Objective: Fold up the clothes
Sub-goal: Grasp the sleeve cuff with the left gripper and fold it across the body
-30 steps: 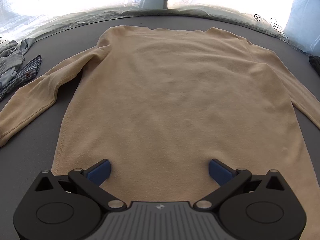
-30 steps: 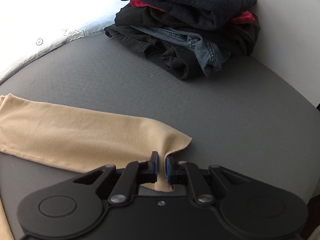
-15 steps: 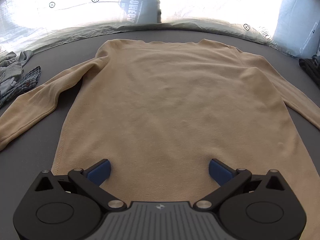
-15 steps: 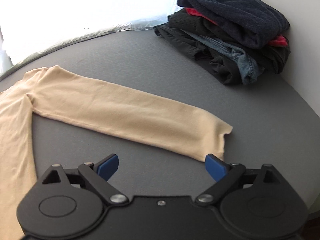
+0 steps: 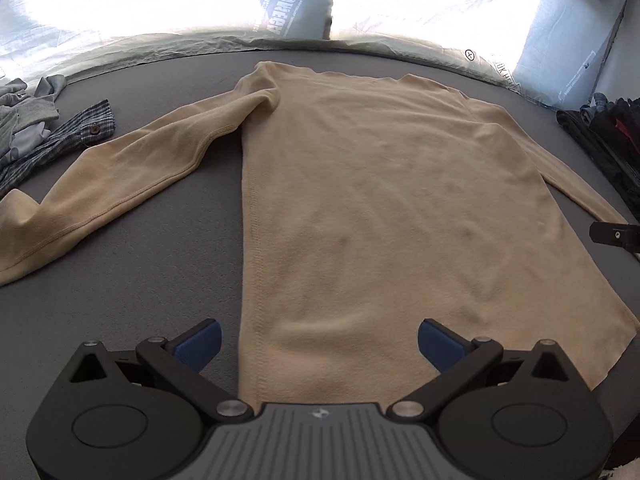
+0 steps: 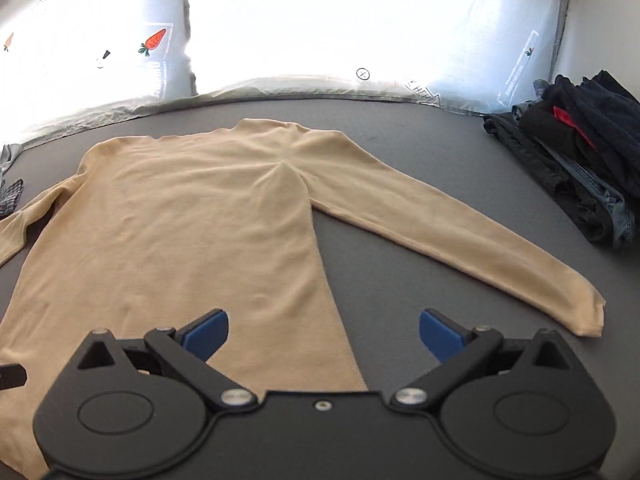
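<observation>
**Operator:** State the position of the garment.

**Technician:** The tan long-sleeved top (image 5: 372,208) lies flat on the grey table (image 5: 132,280), hem toward the grippers, neckline at the far edge, both sleeves spread outward. The left sleeve (image 5: 120,184) runs toward a crumpled pile of checked clothes (image 5: 44,132). The right sleeve (image 6: 452,232) runs toward a stack of dark folded clothes (image 6: 580,168), its cuff near the table edge.

**Operator:** Jaw state?

**Technician:** The left gripper (image 5: 318,340) stands wide apart, holding nothing; the hem area lies below and between its blue pads without contact. The right gripper (image 6: 322,332) is opening toward its widest spread, nothing between the pads; the side seam of the top passes beneath it.

**Operator:** Handling properties?

**Technician:** Judged as light, soft knit. It will drape and sag from any pinch point, and it may drag across the table surface instead of lifting cleanly. No fragility. Slip risk is low against the pads.

**Operator:** Recommended take-hold points?

**Technician:** Probably the right cuff and right shoulder seam for a sleeve fold inward, or the two hem corners for a lengthwise fold. Pinch at a seam or doubled edge; single-layer cloth may pull through.
</observation>
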A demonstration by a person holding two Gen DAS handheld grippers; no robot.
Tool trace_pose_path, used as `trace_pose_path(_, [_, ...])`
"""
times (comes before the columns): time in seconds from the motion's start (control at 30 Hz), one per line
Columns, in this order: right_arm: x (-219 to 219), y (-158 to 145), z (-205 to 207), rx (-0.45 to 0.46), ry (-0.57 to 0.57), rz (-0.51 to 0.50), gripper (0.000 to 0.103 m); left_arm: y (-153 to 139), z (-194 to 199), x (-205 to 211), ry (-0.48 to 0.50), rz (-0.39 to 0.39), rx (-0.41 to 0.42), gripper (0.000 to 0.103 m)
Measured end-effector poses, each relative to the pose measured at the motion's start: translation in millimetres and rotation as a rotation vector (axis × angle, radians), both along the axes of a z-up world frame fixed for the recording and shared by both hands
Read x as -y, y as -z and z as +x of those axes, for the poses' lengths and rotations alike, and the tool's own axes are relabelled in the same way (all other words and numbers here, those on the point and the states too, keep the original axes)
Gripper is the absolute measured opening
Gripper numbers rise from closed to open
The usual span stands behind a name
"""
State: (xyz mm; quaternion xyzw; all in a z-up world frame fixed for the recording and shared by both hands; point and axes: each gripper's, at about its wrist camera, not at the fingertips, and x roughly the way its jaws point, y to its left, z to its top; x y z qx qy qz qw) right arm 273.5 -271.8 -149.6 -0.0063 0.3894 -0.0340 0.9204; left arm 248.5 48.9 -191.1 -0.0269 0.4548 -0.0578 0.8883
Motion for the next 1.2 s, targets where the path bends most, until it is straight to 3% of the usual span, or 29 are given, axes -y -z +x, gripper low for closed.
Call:
trace_pose_path(0.17, [-54.6,20.7,5.9,-0.038,-0.044,0.017,0.103,-11.1,-3.3,-73.4,-0.102,0.022,0.041,0.103])
trace_pose_path(0.33, [-87.3,44.7,5.8,-0.064,0.020,0.087,0.103,-17.7,1.9,-155.0,-0.254,0.038,0.085,0.103])
trace_pose_path(0.53, [-104.9,66.8,-4.9,0.058,0.111,0.049,0.103,-14.9,19.3,-239.2,-0.365,0.174,0.138,0.103])
trace_pose_path(0.63, [-106.4,71.1,-8.0,0.112,0.137,0.039,0.103,-7.7,32.2,-275.6,-0.386,0.156,0.124,0.103])
trace_pose_path(0.8, [-106.8,72.8,-10.9,0.142,0.138,0.036,0.103,2.6,49.8,-283.3,-0.315,0.074,0.090,0.103])
trace_pose_path(0.97, [-106.5,73.2,-9.8,0.142,0.139,0.043,0.103,17.6,59.3,-263.7,-0.317,0.086,0.052,0.097])
trace_pose_path(1.0, [-106.2,73.3,-10.2,0.143,0.139,0.046,0.103,17.3,57.0,-260.8,-0.318,0.090,0.063,0.092])
trace_pose_path(1.07, [-105.9,73.3,-10.5,0.144,0.139,0.047,0.103,14.2,52.2,-256.8,-0.312,0.088,0.080,0.068])
trace_pose_path(1.13, [-106.0,73.5,-11.0,0.144,0.139,0.048,0.103,8.5,47.3,-254.9,-0.332,0.103,0.086,0.031])
trace_pose_path(1.2, [-105.9,73.6,-11.3,0.144,0.139,0.049,0.103,2.8,42.2,-258.0,-0.381,0.114,0.086,0.008])
